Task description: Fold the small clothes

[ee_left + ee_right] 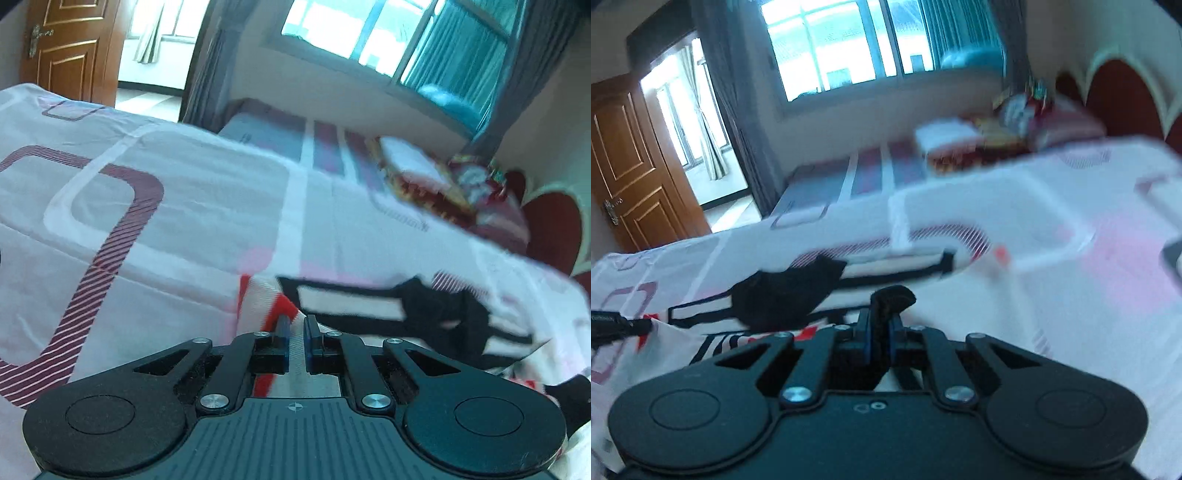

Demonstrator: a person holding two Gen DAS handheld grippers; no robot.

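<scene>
On bed (184, 206), white-red-black garment (351, 306), stretched

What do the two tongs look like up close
Both are black. The left tongs have two round discs at the base, silver screws, a ribbed dark plate with a small cross mark, and blue pads on the fingers. The right tongs match, with a smoother plate and blue pads.

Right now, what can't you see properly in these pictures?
- Garment: both views blur it, so its type is unclear; the left gripper covers its near edge.
- Pile by the headboard: smeared, items unreadable.
- Black fabric in the right gripper: mostly hidden between the fingers.
</scene>
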